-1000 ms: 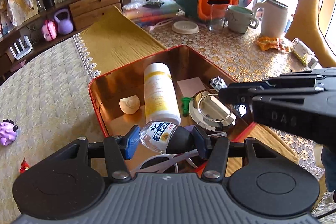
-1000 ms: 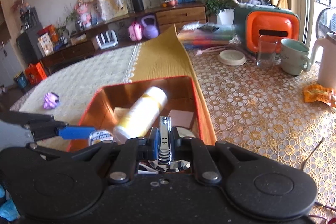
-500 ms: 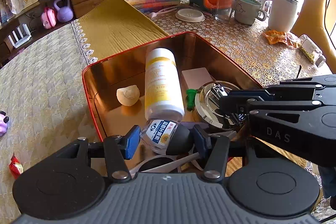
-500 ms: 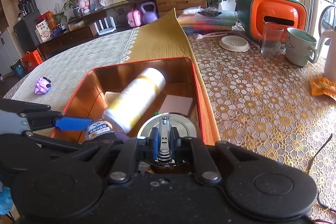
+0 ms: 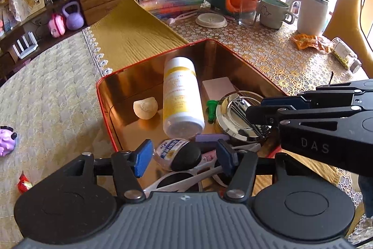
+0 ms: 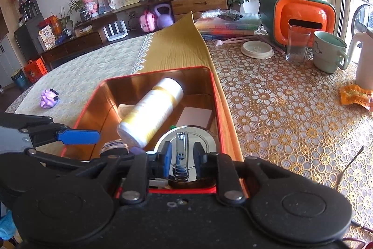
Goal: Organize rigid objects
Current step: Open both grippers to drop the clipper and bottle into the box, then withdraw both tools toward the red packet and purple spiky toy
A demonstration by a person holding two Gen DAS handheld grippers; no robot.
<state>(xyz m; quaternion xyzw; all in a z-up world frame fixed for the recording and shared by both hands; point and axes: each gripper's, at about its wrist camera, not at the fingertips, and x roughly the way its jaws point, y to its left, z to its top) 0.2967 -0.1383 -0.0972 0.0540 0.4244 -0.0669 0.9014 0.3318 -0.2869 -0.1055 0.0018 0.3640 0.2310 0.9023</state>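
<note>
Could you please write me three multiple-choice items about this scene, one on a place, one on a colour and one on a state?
1. Where does the nail clipper lie?
A) on the shiny round lid inside the tin
B) beside the mug
C) in the glass
2. What colour is the tin's rim?
A) blue
B) red
C) green
3. How is the white-and-yellow bottle placed?
A) standing upright
B) lying on its side
C) hanging from a hook
Answers: 1 A, it rests on the lid's mirrored top; 2 B, a red edge rings the gold interior; 3 B, its long side lies along the tin's floor.
</note>
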